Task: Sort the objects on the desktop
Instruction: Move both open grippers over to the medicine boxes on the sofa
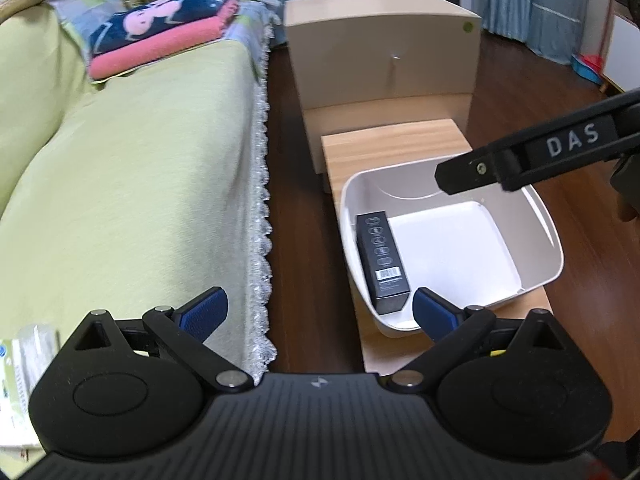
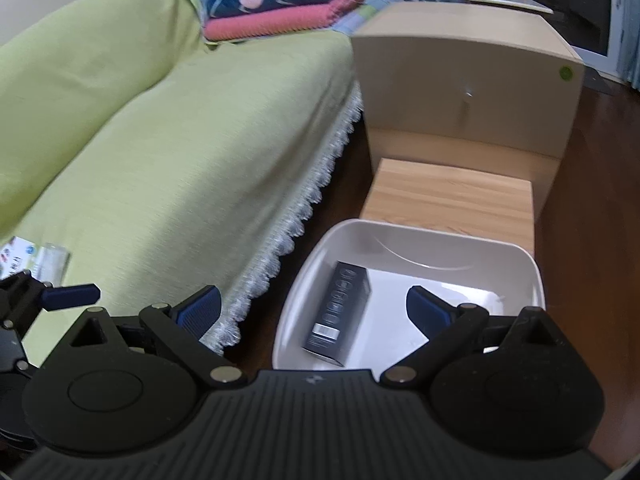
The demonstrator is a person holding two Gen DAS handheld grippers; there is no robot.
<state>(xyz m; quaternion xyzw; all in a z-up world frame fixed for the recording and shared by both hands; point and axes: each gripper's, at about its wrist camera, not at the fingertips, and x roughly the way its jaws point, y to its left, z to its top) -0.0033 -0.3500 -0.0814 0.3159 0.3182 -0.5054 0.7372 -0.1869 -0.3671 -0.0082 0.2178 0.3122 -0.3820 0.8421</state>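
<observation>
Both our grippers, left [image 1: 320,312] and right [image 2: 314,308], spread wide, hold nothing. Black box [image 1: 382,258] lies in the tub [image 1: 554,248] on the bench [image 1: 392,140].

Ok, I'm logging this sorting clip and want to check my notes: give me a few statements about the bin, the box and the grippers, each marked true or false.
1. The black box lies inside the white bin. True.
2. The left gripper is shut on the box. False: its jaws are open and hold nothing.
3. The bin sits on the green-covered sofa. False: it sits on the wooden table.
4. The right gripper is open and empty. True.
5. Folded blankets lie at the sofa's far end. True.
</observation>
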